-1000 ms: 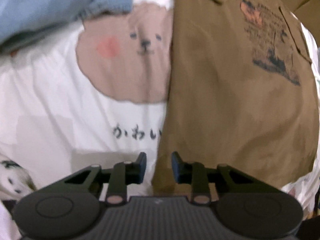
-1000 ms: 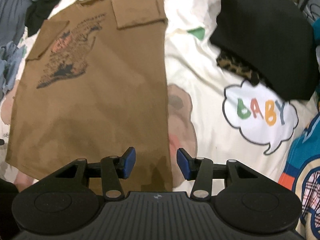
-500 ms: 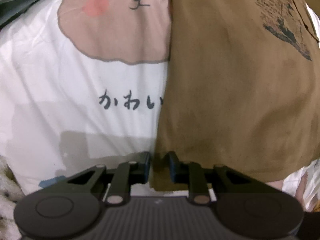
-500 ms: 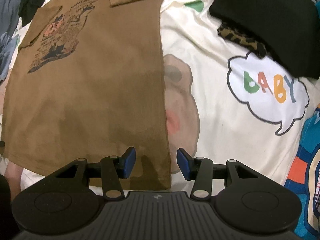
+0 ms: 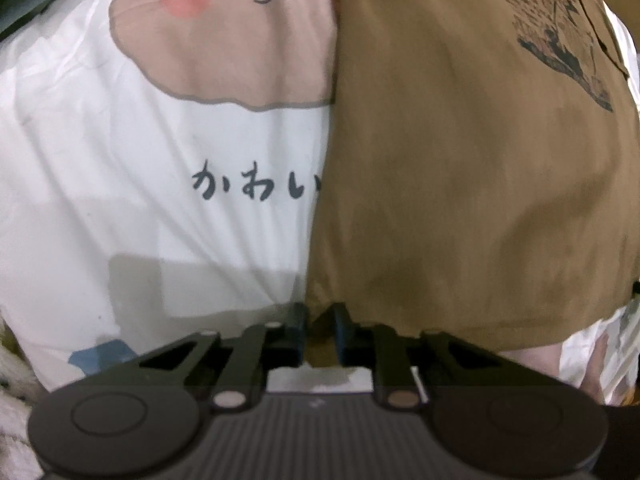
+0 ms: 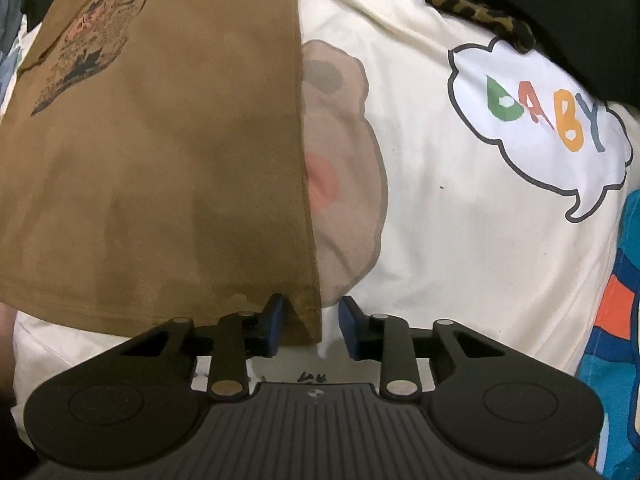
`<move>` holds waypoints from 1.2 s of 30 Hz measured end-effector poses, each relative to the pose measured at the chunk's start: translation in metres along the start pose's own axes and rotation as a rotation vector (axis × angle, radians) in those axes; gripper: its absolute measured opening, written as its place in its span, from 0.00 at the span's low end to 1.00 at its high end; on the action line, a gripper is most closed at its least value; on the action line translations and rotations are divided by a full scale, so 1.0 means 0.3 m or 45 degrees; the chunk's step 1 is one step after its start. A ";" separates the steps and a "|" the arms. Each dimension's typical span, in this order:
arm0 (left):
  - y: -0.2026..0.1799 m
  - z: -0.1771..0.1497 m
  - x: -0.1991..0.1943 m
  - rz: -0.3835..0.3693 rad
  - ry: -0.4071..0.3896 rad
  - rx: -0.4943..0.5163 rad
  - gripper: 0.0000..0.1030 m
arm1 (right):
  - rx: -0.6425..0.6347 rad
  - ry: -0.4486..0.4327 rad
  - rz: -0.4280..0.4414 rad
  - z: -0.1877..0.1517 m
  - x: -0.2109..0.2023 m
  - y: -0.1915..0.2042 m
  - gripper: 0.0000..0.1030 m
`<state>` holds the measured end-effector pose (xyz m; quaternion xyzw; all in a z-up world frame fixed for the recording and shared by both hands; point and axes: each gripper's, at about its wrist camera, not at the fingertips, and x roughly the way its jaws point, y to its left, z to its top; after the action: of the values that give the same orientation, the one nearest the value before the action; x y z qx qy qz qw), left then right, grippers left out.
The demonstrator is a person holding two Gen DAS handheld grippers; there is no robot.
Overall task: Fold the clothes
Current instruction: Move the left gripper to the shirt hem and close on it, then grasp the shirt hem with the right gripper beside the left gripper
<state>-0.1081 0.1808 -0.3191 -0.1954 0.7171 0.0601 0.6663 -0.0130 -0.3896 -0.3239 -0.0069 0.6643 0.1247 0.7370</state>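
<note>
Brown T-shirt (image 5: 460, 160): lies flat, print up, on a bed sheet (image 5: 120, 184) with cartoon bears; long axis runs straight away from both tongs, hem nearest them, collar end far.

Left tongs (image 5: 320, 330): at the shirt's left hem corner, pointing steeply down. Jaws narrow and closing, the corner fabric between them; pads look just about on the cloth.

Right tongs (image 6: 310, 326): at the right hem corner (image 6: 308, 316). Jaws at medium width and closing; left pad on the cloth, right pad apart from it over the sheet, grip not yet made.

Each hand is nearer its own corner; judged next move, lifting the hem toward the collar.

Change since a second ago: both tongs lower and narrower, shirt unmoved.
</note>
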 end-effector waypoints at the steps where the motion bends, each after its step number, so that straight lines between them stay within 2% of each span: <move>1: 0.002 -0.004 -0.004 -0.001 0.000 -0.003 0.08 | 0.004 -0.011 0.005 0.003 -0.006 -0.001 0.34; 5: 0.009 -0.019 -0.020 -0.009 0.001 -0.014 0.07 | 0.004 -0.038 0.020 0.016 -0.018 0.002 0.34; 12: 0.001 -0.038 -0.031 -0.013 0.021 0.005 0.10 | -0.036 0.027 -0.017 0.012 0.026 0.019 0.32; 15: 0.008 -0.047 -0.043 -0.022 0.021 -0.009 0.10 | -0.022 0.054 -0.003 0.010 0.028 0.022 0.09; 16: 0.008 -0.050 -0.048 -0.021 0.021 -0.010 0.08 | -0.023 0.065 -0.003 0.009 0.029 0.025 0.08; 21: 0.012 -0.065 -0.102 -0.019 -0.002 -0.019 0.04 | -0.030 0.060 -0.027 0.022 -0.019 0.042 0.05; 31: 0.054 -0.124 -0.334 -0.118 -0.107 -0.036 0.04 | -0.056 -0.025 -0.053 0.035 -0.197 0.048 0.05; 36: 0.019 -0.087 -0.416 -0.140 -0.160 -0.030 0.03 | -0.053 -0.067 -0.061 0.072 -0.255 0.057 0.05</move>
<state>-0.1302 0.2020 -0.1951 -0.2382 0.6613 0.0439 0.7099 -0.0017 -0.3827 -0.2436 -0.0347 0.6415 0.1210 0.7567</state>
